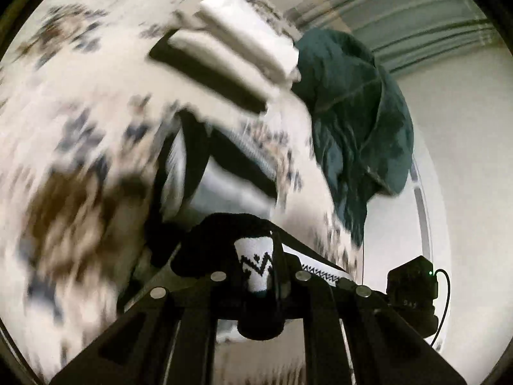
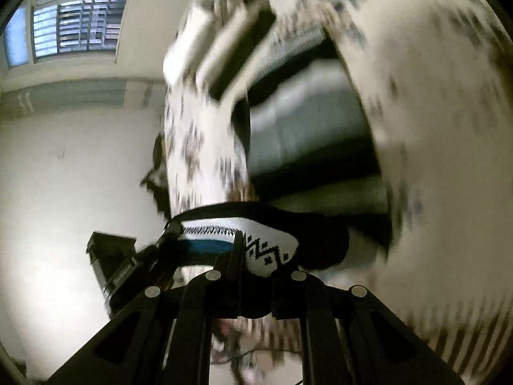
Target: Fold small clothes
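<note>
A black and white patterned sock (image 1: 253, 266) is stretched between my two grippers, above a patterned bed cover (image 1: 64, 122). My left gripper (image 1: 275, 276) is shut on one end of the sock. My right gripper (image 2: 240, 256) is shut on the other end of the sock (image 2: 269, 250). In the left wrist view the right gripper (image 1: 413, 285) shows at the lower right, at the far end of the sock. In the right wrist view the left gripper (image 2: 125, 263) shows at the lower left. Both views are motion blurred.
Folded black and white clothes (image 1: 237, 51) lie on the cover, also in the right wrist view (image 2: 221, 51). A dark green garment (image 1: 352, 122) lies at the bed's edge. A grey and black garment (image 2: 307, 134) lies near. A window (image 2: 77, 25) is on the wall.
</note>
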